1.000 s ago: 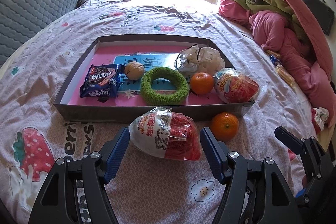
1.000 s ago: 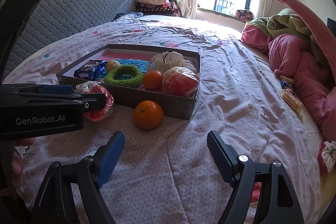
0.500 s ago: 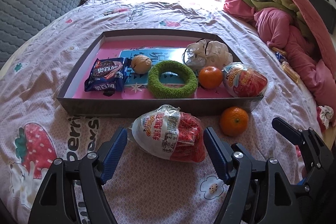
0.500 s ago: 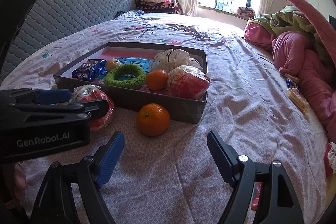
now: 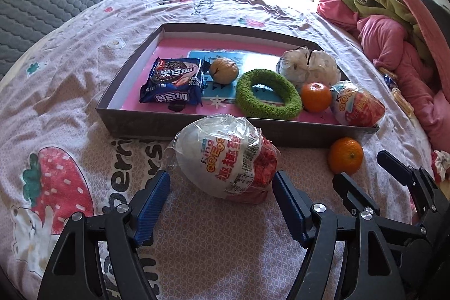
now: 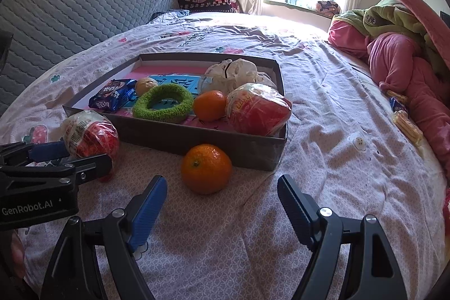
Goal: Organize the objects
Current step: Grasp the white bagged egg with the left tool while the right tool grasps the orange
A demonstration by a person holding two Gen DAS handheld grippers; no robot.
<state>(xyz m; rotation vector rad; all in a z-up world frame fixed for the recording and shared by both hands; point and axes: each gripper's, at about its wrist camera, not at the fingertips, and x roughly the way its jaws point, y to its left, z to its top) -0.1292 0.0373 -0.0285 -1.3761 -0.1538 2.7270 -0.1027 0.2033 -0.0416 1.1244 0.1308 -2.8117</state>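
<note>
Egg (image 5: pixel 225 156) lies at twelve o'clock just ahead of left gripper (image 5: pixel 220 204), long axis slanting crosswise, jaws just spread wider. Right gripper (image 6: pixel 222 212), spread, faces orange (image 6: pixel 206 168).

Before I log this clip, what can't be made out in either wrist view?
- Left wrist view: underside of the plastic-wrapped red-and-white toy egg on the bedspread, and the grey tray's floor behind its near wall.
- Right wrist view: the open left gripper hides the egg's base, so contact with its fingers is unclear.
- Both views: contents of the crumpled white plastic bag, and small snack packets by the pink bedding, too small to read.
</note>
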